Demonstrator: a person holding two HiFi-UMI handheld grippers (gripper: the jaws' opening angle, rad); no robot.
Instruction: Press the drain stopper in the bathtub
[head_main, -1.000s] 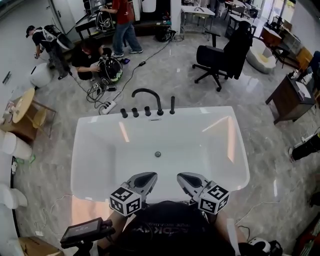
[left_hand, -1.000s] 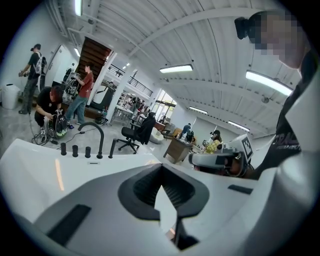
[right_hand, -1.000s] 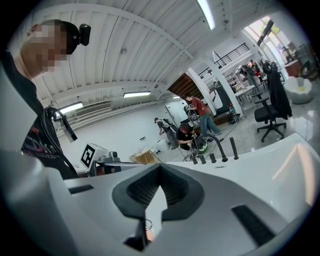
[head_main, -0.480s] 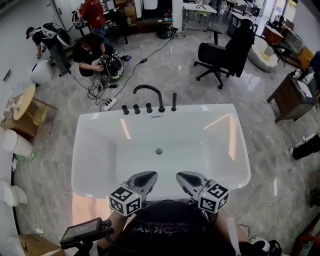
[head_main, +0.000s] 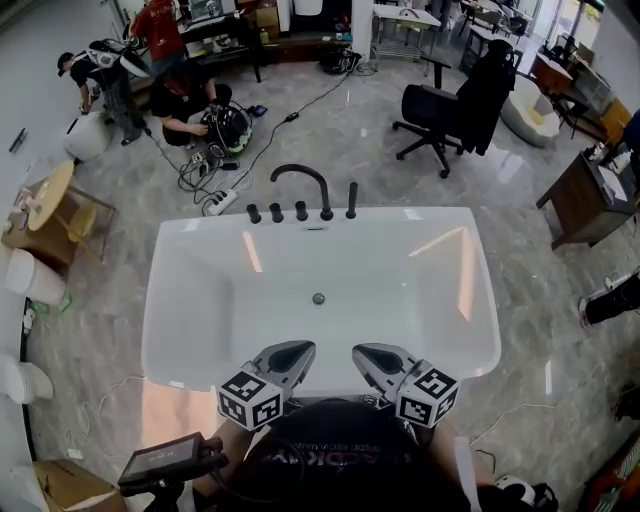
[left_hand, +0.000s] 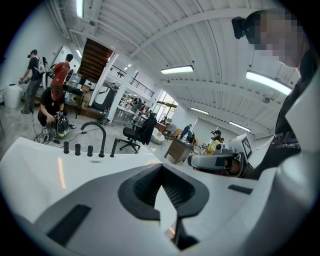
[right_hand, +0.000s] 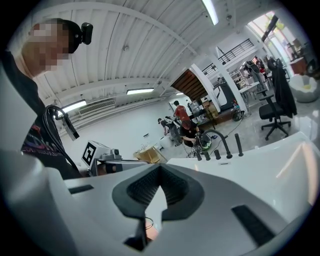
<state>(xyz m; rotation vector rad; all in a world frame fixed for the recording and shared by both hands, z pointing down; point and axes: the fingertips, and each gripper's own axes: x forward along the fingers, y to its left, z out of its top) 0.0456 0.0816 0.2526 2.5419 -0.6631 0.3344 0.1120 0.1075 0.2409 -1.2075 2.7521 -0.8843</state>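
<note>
A white bathtub (head_main: 190, 300) lies below me, and the small round metal drain stopper (head_main: 318, 298) sits in the middle of its floor. Both grippers hover side by side over the tub's near rim, well short of the stopper. My left gripper (head_main: 296, 351) is shut with nothing in it, and so is my right gripper (head_main: 367, 352). In the left gripper view the left gripper (left_hand: 161, 168) points over the bathtub (left_hand: 30, 165); in the right gripper view the right gripper (right_hand: 160, 168) does the same over the bathtub (right_hand: 280, 165). The stopper is hidden in both gripper views.
A black arched faucet (head_main: 302, 184) with three knobs and a hand-shower post stands on the tub's far rim. Beyond it are cables on the floor, people (head_main: 185, 100) at the back left, a black office chair (head_main: 450, 110) and a desk (head_main: 585, 205) at right.
The head view has shifted slightly, so the tub sits a little higher in the frame. The person in red at the back has walked left. Both grippers keep their place.
</note>
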